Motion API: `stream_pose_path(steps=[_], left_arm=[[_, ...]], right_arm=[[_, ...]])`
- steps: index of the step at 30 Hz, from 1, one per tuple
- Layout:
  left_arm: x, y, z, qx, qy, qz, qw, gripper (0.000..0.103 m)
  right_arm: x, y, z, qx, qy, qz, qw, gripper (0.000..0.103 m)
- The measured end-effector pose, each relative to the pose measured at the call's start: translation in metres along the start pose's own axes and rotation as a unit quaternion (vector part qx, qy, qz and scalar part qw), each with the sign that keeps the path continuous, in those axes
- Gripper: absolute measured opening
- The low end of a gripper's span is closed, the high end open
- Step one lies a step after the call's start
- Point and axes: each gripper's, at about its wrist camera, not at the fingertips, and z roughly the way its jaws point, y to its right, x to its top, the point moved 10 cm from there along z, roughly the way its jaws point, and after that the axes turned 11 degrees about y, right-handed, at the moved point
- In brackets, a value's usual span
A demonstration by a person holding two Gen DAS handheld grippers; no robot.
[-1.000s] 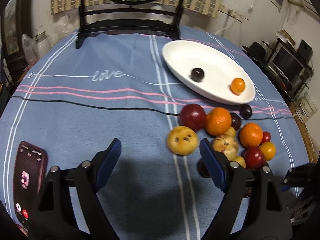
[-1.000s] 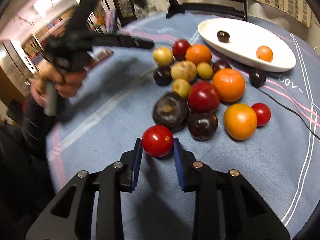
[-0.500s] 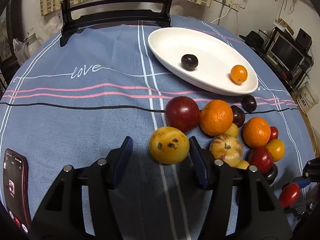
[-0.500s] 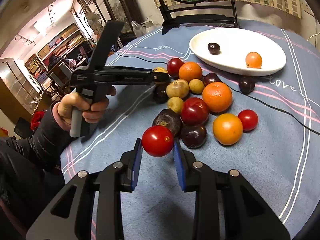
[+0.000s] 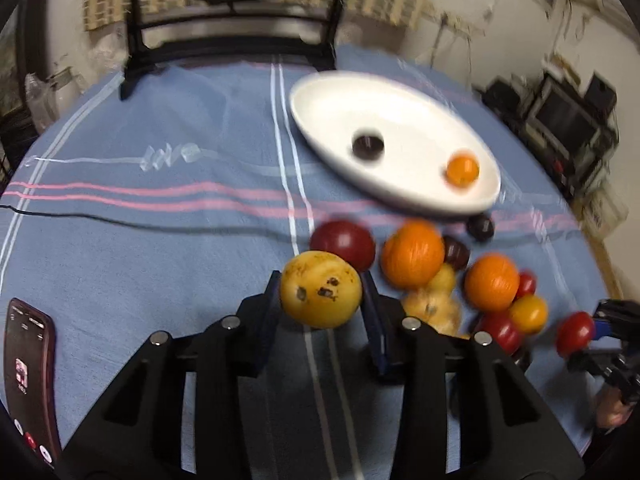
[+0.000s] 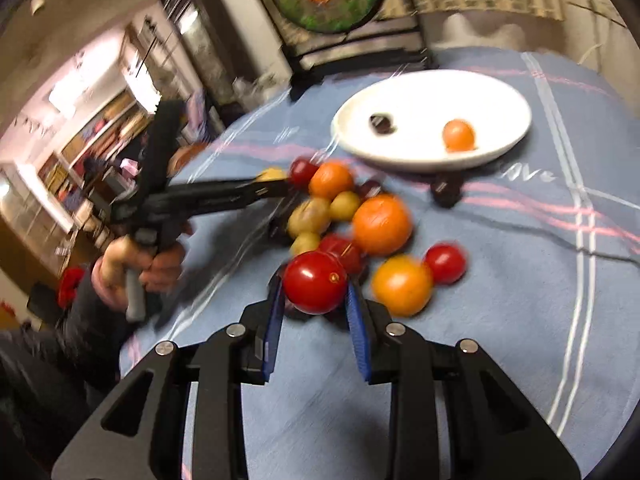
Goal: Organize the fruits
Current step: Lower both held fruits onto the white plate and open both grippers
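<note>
Dim, warm indoor light; both fisheye views bend and darken at the edges, and motion blur smears the fruit and background.

Plate (image 5: 320, 120) sits far on the tablecloth (image 5: 160, 240), a plum (image 5: 367, 146) and a small orange (image 5: 462, 169) in it. Fruit pile (image 5: 460, 280) lies just before the plate, right of centre. Phone (image 5: 28, 368) lies near left. Chair (image 5: 224, 52) stands behind the table.
</note>
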Motion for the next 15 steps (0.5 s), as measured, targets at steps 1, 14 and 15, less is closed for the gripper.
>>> stream_pose_path(steps=[1, 14, 15], left_arm=[[0.007, 0.002, -0.002, -0.006, 0.006, -0.012, 0.9999, 0.039], [0.067, 0.063, 0.052, -0.015, 0.033, 0.015, 0.9993, 0.039], [0.069, 0.065, 0.055, -0.016, 0.032, 0.016, 0.9992, 0.039]], right_arm=[[0.01, 0.008, 0.002, -0.014, 0.011, 0.009, 1.0, 0.031], [0.106, 0.093, 0.064, -0.151, 0.106, 0.041, 0.982, 0.031], [0.107, 0.096, 0.068, -0.153, 0.102, 0.041, 0.982, 0.031]])
